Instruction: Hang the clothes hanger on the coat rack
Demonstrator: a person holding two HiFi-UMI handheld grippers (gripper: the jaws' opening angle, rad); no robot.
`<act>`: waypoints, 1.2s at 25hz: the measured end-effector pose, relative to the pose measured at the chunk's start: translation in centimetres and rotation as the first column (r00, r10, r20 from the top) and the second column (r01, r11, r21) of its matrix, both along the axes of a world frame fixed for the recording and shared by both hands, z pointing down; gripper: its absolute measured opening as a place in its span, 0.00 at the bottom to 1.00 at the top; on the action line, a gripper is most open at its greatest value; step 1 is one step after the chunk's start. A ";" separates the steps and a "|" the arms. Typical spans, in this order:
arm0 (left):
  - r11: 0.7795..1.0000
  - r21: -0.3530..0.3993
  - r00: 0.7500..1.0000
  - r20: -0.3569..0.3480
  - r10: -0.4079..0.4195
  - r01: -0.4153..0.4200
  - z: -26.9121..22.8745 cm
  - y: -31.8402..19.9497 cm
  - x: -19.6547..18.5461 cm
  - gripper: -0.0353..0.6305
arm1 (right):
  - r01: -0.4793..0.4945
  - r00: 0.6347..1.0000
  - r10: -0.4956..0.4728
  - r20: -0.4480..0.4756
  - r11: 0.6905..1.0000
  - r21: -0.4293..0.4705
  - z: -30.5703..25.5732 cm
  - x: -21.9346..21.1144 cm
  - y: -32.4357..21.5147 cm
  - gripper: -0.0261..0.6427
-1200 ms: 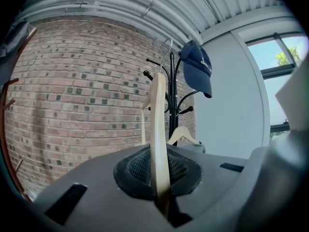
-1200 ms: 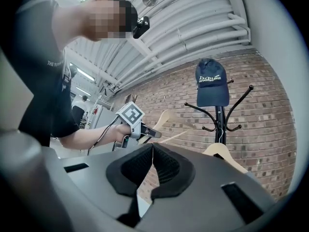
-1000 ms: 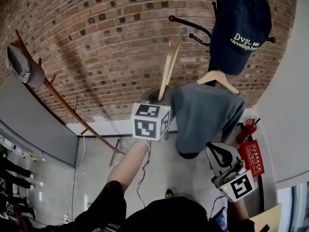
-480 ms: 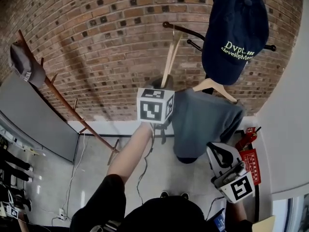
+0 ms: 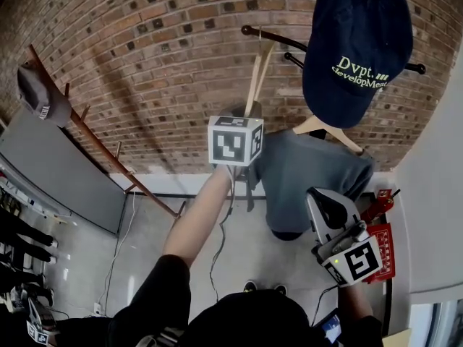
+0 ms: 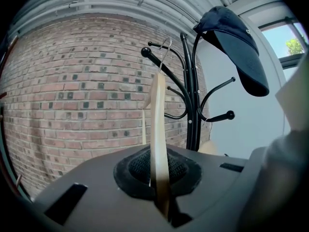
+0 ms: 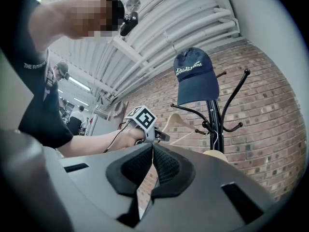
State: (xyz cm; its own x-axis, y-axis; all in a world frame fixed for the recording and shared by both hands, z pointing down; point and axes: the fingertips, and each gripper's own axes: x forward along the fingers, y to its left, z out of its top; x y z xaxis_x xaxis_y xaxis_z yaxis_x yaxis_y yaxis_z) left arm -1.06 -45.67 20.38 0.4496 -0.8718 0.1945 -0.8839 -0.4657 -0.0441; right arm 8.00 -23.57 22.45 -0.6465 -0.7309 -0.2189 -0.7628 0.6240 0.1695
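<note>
Left claw (image 6: 157, 170) is clamped tight on the lower part of a pale wooden clothes hanger (image 6: 158, 120), which I see edge-on, standing up from the 2 jaws. Its wire hook (image 6: 165, 47) sits just beside the ball-tipped arm (image 6: 145, 51) of the black coat rack (image 6: 194, 91). I cannot tell whether the hook has passed over that arm yet.

Compared with the head view of a second ago, this claw and the hanger are higher and closer to that arm. I judge the approach nearly done. What remains is to lower the hook onto the arm and let go.

Right claw (image 7: 152, 151) is low at my right side, jaws together with nothing between them, and plays no part now.

On the same rack a navy cap (image 5: 358, 42) with pale lettering hangs from an upper arm. Below it, a 2nd wooden hanger carries a grey shirt (image 5: 307, 172).

Behind everything is a red brick wall (image 5: 145, 63). A slanted wooden rack holding a grey cap (image 5: 40, 96) leans against it at the left. The floor (image 5: 145, 244) is pale and smooth, with a cable trailing across it. Overhead run white pipes.
</note>
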 end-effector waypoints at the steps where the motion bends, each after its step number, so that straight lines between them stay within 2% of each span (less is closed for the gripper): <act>1: 1.000 -0.004 1.000 -0.001 -0.002 0.002 0.1 -0.2 0.0 0.08 | 0.000 1.000 0.000 0.006 1.000 -0.010 -0.1 -0.4 -0.5 0.07; 9: 0.999 -0.032 1.000 0.006 -0.011 0.011 1.2 -1.6 0.3 0.08 | -0.110 0.994 0.112 0.012 0.984 -0.138 0.2 -2.6 -6.0 0.07; 13: 0.999 -0.029 0.999 0.022 -0.025 0.026 1.7 -1.7 0.6 0.08 | -0.070 0.997 0.073 0.021 0.991 -0.115 -1.0 -4.2 -6.1 0.07; 20: 0.999 -0.029 0.999 0.013 -0.030 0.030 1.9 -1.5 1.1 0.08 | -0.068 0.998 0.069 0.013 0.993 -0.097 -1.5 -4.8 -6.1 0.07; 26: 0.996 -0.085 1.000 -0.015 -0.022 0.021 1.5 -2.7 1.1 0.08 | -0.061 0.998 0.062 0.001 0.995 -0.077 -2.0 -4.9 -5.9 0.07; 30: 0.996 -0.081 0.999 -0.013 -0.029 0.028 1.8 -2.9 0.9 0.08 | -0.055 0.998 0.055 -0.004 0.995 -0.078 -1.8 -5.3 -5.9 0.07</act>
State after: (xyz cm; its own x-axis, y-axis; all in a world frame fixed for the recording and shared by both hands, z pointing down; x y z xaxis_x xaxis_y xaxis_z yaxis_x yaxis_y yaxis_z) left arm -0.18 -48.54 22.19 0.4282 -0.8660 0.2584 -0.8970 -0.4420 0.0052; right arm 2.67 -29.47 20.66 -0.6050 -0.7803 -0.1583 -0.7962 0.5923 0.1237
